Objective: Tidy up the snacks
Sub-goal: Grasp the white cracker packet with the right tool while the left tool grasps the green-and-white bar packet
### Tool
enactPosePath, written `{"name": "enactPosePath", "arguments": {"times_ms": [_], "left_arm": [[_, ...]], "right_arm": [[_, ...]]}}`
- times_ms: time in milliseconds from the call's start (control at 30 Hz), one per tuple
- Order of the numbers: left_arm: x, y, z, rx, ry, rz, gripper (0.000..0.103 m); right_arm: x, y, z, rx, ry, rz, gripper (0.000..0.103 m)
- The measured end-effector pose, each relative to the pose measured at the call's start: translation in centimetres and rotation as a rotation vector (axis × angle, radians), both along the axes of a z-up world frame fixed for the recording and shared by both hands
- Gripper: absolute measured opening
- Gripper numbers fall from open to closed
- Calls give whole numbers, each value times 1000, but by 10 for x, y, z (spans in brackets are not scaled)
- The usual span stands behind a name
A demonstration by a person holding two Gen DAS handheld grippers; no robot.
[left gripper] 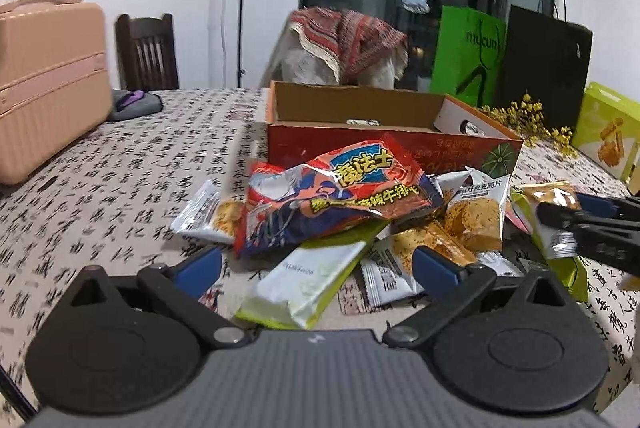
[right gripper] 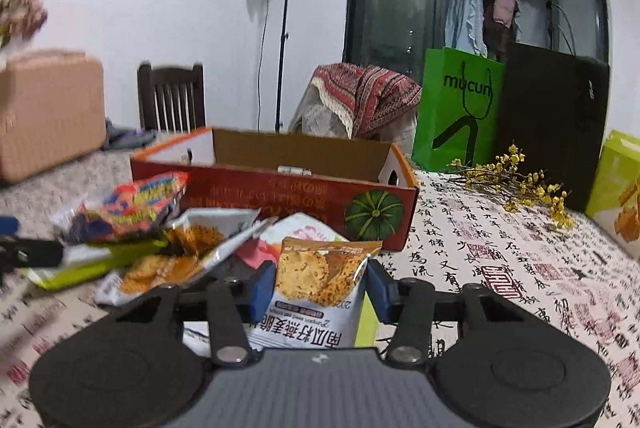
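A heap of snack packets lies on the table in front of an open red cardboard box point(left gripper: 348, 142) point(right gripper: 280, 193). On top of the heap is a red and blue bag point(left gripper: 332, 196) point(right gripper: 132, 208). My left gripper point(left gripper: 318, 268) is open just above the table, and a white and green packet point(left gripper: 308, 282) lies between its blue pads, untouched. My right gripper point(right gripper: 320, 288) has an upright pumpkin-seed oat crisp packet point(right gripper: 316, 276) between its pads, which press on both sides of it. In the left wrist view the right gripper point(left gripper: 560, 218) comes in from the right with that packet point(left gripper: 554, 202).
A pink suitcase point(left gripper: 48, 84) stands at the table's left end, with a dark chair point(left gripper: 146, 52) behind. Green point(right gripper: 456, 108) and black point(right gripper: 552, 116) shopping bags, yellow dried flowers point(right gripper: 516, 180) and a yellow-green box point(left gripper: 608, 132) crowd the right back. Inside the cardboard box lies a small packet point(left gripper: 362, 123).
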State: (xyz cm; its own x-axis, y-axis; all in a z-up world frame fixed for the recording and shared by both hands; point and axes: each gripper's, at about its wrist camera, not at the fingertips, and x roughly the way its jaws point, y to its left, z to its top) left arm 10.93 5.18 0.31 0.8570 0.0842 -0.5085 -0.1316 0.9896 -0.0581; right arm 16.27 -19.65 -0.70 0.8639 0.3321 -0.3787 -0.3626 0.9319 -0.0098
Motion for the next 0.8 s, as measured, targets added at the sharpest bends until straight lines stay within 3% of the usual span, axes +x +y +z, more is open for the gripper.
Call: {"name": "enactPosePath", "arguments": {"times_ms": [133,300,467,533,600,800], "left_arm": [[27,5,-2,35,55,-1,103],[54,9,-17,-11,148,-20,102],[56,12,-28,-81,167,-8,80],[50,13,-27,-96,159,-17,55],[45,13,-26,-120,158,-41,44],[24,-1,-25,-97,146,-75,38]], "right_arm": [[-8,-16,2,59,-7,-12,48],[-14,-32,0,102,3,-26,48],[-19,-42,-1,128,9,-30,48],[-20,-45,-2,146,23,-23,48],[-21,-46,-3,160,31,-16,48],[-24,-48,-6,174,41,-3,48]]}}
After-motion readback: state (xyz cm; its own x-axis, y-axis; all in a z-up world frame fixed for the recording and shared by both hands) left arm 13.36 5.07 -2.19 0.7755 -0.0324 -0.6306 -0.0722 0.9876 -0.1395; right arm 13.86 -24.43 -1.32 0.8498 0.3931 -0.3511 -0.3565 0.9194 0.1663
